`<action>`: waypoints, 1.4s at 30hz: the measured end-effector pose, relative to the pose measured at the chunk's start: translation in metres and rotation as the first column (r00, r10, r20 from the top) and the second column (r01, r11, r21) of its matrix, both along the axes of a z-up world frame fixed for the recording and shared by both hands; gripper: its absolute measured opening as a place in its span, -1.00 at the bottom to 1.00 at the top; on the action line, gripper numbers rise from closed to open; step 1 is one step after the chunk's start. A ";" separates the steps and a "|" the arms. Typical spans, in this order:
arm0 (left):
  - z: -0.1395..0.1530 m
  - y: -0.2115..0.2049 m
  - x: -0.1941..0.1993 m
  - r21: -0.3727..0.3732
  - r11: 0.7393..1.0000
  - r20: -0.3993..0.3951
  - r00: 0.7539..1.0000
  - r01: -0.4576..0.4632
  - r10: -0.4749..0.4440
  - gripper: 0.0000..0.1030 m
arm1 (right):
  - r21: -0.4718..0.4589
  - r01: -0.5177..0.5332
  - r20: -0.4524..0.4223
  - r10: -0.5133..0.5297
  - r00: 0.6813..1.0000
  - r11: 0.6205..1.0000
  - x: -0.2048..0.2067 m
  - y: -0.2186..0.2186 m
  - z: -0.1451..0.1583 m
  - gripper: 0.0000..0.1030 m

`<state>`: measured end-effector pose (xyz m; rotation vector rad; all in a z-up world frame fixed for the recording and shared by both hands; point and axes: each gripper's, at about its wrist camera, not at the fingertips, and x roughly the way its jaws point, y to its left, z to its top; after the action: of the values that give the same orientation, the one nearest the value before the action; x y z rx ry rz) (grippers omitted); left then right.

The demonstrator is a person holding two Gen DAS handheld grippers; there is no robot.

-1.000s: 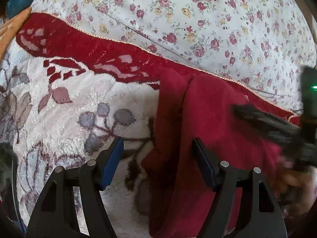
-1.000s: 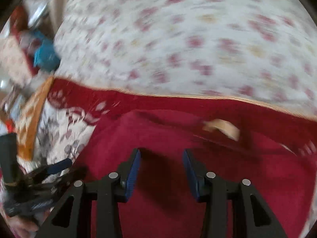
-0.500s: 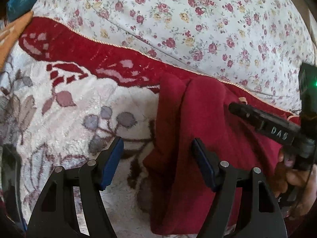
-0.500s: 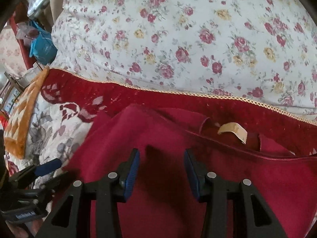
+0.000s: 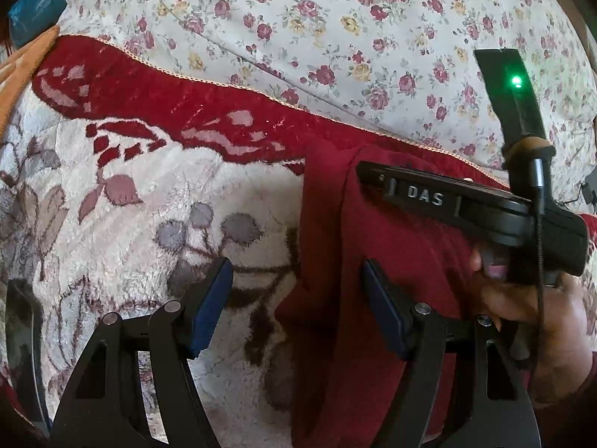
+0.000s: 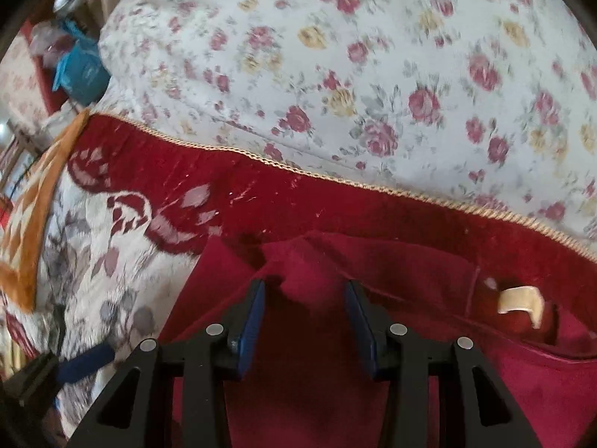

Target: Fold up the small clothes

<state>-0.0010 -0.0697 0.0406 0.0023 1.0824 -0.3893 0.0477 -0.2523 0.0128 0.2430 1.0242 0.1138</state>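
A small dark red garment (image 5: 391,261) lies on a plush blanket with a red border (image 5: 149,194). Its left part is folded over into a raised ridge. My left gripper (image 5: 298,291) is open and straddles the garment's left edge, low over the blanket. In the right wrist view the same garment (image 6: 317,373) fills the lower frame, with a tan neck label (image 6: 518,298) at the right. My right gripper (image 6: 304,306) is open, with a raised peak of the red fabric between its blue pads, not pinched. The right gripper also shows in the left wrist view (image 5: 373,175).
A white floral bedsheet (image 5: 335,37) lies beyond the blanket's gold-corded edge. An orange patterned cloth (image 6: 33,205) lies at the blanket's left. A blue bag (image 6: 82,71) and clutter sit at the far left. The left gripper's blue pad (image 6: 86,362) shows at lower left.
My right gripper has moved forward and left over the garment, up to the raised fold near its far-left corner. The left gripper has stayed open in nearly the same place.
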 end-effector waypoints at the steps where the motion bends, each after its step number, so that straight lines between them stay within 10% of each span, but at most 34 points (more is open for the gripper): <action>1: 0.000 -0.001 0.000 0.002 1.000 0.000 1.000 0.001 -0.001 0.40 | -0.001 0.002 -0.001 -0.002 1.000 1.000 0.001 0.000 -0.001 -0.15; 17: -0.009 0.013 0.004 -0.130 0.991 -0.152 0.988 -0.022 0.002 0.40 | 0.045 0.025 -0.023 -0.024 0.999 0.999 -0.021 -0.005 0.009 -0.10; 22: -0.006 0.014 -0.002 -0.130 0.992 -0.146 0.989 0.002 -0.021 0.40 | 0.123 0.018 -0.044 -0.013 0.999 0.992 -0.013 0.002 0.022 0.49; 30: -0.010 0.016 -0.001 -0.146 0.989 -0.158 0.987 -0.004 -0.019 0.48 | -0.060 -0.082 -0.160 0.072 0.984 0.995 0.025 0.047 0.000 0.87; 32: -0.010 0.013 -0.001 -0.136 0.991 -0.149 0.989 -0.004 -0.016 0.51 | -0.083 -0.097 -0.138 0.085 0.987 0.992 0.025 0.050 -0.002 0.82; 40: -0.010 0.001 -0.002 -0.169 0.985 -0.123 0.992 0.015 -0.036 0.51 | 0.073 -0.073 -0.035 0.075 0.997 0.995 -0.004 0.004 0.017 -0.44; 42: -0.008 -0.001 -0.003 -0.247 0.968 -0.131 0.989 0.037 -0.071 -0.05 | 0.098 -0.061 -0.023 0.063 0.998 0.993 -0.010 -0.003 0.021 -0.46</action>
<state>-0.0042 -0.0708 0.0321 -0.2174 1.1677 -0.5768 0.0382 -0.2558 0.0342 0.3021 1.0533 0.2176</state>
